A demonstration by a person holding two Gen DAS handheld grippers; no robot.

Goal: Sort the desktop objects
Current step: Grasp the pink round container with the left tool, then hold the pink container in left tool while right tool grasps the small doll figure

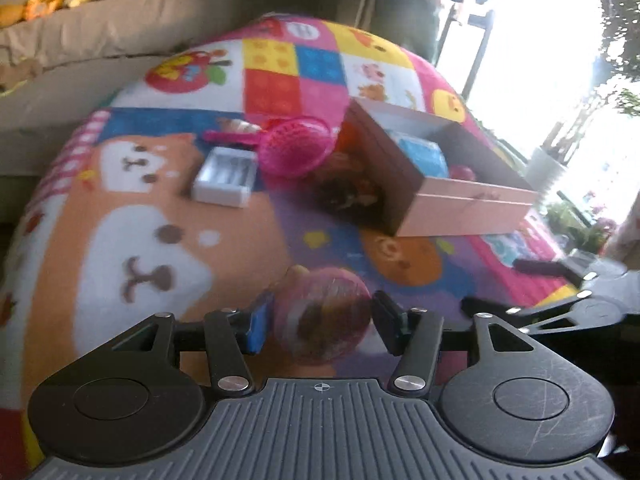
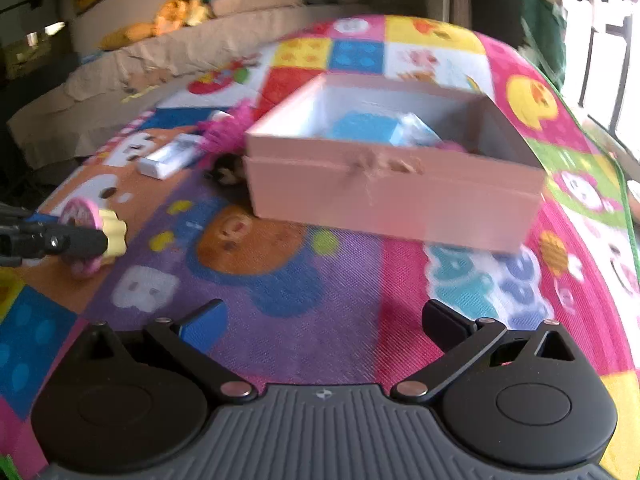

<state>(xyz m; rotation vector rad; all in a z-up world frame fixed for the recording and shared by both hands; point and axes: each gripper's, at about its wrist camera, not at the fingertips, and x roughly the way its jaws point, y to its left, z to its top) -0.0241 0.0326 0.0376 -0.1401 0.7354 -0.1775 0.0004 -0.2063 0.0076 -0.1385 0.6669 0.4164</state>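
Gripping a round pink toy in my left claw, I am pressing both pads against its sides, the blue pad on the left and the black one on the right. The toy is blurred, showing a dark centre and pale rings; from the right wrist view it is reading as a pink disc with a yellow scalloped part pinched at the far left edge.

My right claw is standing wide apart with nothing between its fingers, hanging over the purple part of the play mat.

Beyond my left claw, the mat is showing a big orange cartoon dog face. Farther on, a small white tray is lying on the mat, holding pale things I cannot make out. Just beside it, to the right, a pink mesh basket is tilting on its side. Between the basket and the box, a dark blurred thing is lying, too smeared to identify.

To the right of those, an open pink box is sitting on the mat with a small string bow on its front wall. Inside it, a blue packet is resting.

Past the mat, a beige sofa is carrying a yellow plush toy.
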